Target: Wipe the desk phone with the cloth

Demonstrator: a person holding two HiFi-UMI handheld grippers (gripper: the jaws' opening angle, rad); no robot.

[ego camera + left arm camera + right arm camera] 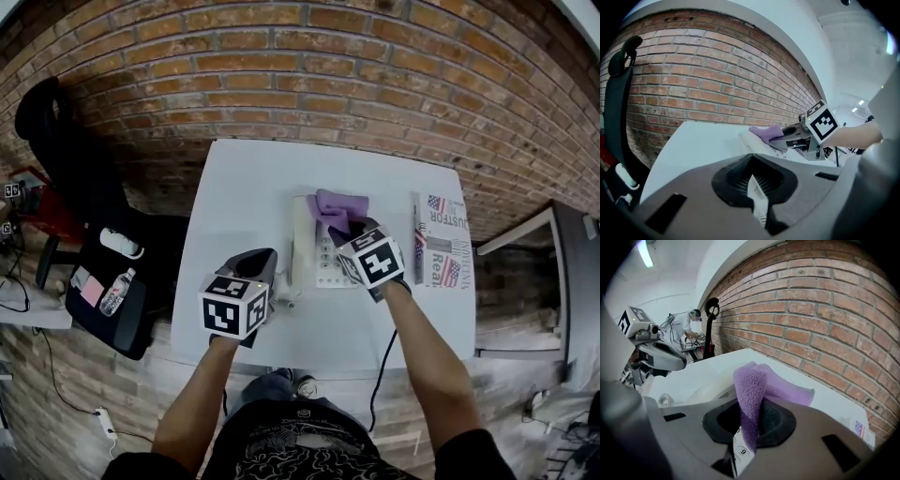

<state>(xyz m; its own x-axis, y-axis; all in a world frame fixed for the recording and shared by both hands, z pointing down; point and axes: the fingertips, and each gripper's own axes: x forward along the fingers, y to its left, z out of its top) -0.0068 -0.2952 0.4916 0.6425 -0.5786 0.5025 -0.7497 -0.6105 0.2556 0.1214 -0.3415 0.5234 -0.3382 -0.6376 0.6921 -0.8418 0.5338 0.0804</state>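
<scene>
Nearest, the left hand-held gripper [261, 262] hovers closed and empty. The right hand-held gripper [349, 228] pinches the soft, light cloth [336, 206] by a bunched fold, a grip that probably suits it, over the rigid desk phone [323, 264] at mid-surface [239, 187].

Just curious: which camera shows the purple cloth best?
The right gripper view: the purple cloth sits close up, pinched in the right hand-held gripper. Head view shows it small atop the phone; left gripper view, distant.
</scene>
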